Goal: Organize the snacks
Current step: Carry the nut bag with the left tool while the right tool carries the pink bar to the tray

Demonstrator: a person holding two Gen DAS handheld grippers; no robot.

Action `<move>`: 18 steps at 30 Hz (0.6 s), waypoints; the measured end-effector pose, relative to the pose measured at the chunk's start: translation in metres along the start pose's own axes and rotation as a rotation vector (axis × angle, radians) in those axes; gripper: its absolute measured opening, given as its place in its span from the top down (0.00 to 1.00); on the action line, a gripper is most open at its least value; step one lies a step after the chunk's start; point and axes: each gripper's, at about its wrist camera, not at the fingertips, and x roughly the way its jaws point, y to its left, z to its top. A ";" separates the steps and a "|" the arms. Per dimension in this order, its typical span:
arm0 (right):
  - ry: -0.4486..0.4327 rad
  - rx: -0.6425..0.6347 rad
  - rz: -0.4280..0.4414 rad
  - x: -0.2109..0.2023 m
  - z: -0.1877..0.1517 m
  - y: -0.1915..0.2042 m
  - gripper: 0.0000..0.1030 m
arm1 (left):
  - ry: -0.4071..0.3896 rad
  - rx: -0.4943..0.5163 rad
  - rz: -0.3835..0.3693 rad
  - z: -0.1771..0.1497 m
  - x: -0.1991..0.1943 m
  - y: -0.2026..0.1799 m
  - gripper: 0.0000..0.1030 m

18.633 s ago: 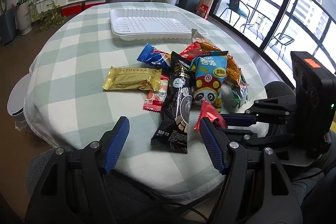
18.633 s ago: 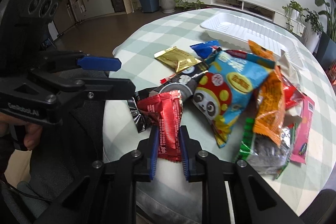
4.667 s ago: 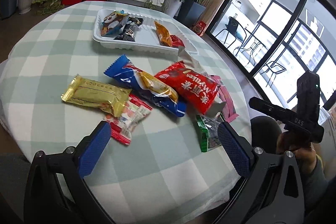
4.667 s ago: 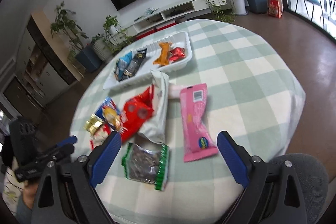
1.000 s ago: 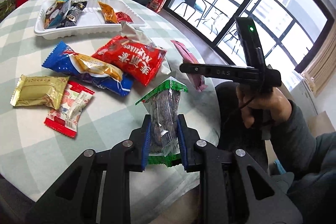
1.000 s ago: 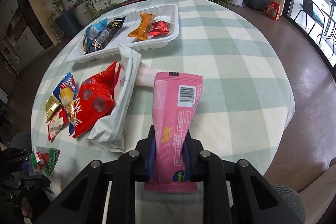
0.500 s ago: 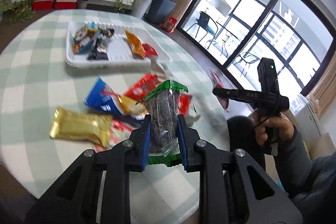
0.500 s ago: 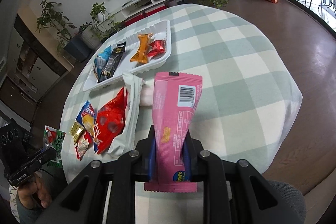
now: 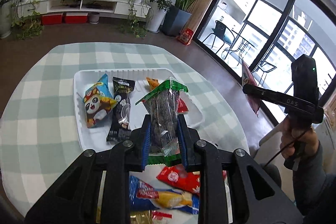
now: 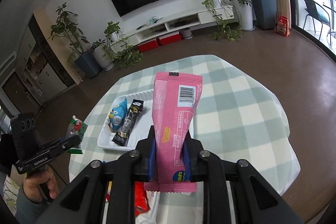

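Though crinkly, pink wrapper (image 10: 175, 119) tool-pinched (image 10: 169, 150)

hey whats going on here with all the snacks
A person is sorting snack packets from a checked table into a white tray, with a pair of tongs in each hand. The left tongs are shut on a green-edged clear packet, and the right tongs are shut on a pink packet, both held above the table near the tray. A panda packet and a black packet lie in the tray; others remain on the table.
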 end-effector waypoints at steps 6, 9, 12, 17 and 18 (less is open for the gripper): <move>0.101 -0.045 -0.009 0.074 0.026 0.014 0.77 | 0.054 0.002 0.026 0.035 0.064 0.000 0.79; 0.160 -0.062 -0.016 0.107 0.026 0.015 0.77 | 0.092 -0.005 0.042 0.042 0.094 0.006 0.79; 0.208 -0.074 -0.037 0.136 0.025 0.013 0.77 | 0.133 -0.010 0.058 0.042 0.121 0.013 0.79; 0.253 -0.073 -0.078 0.169 0.023 0.005 0.77 | 0.180 -0.021 0.076 0.043 0.156 0.024 0.79; 0.257 -0.074 -0.082 0.172 0.022 0.004 0.77 | 0.187 -0.023 0.077 0.043 0.162 0.026 0.79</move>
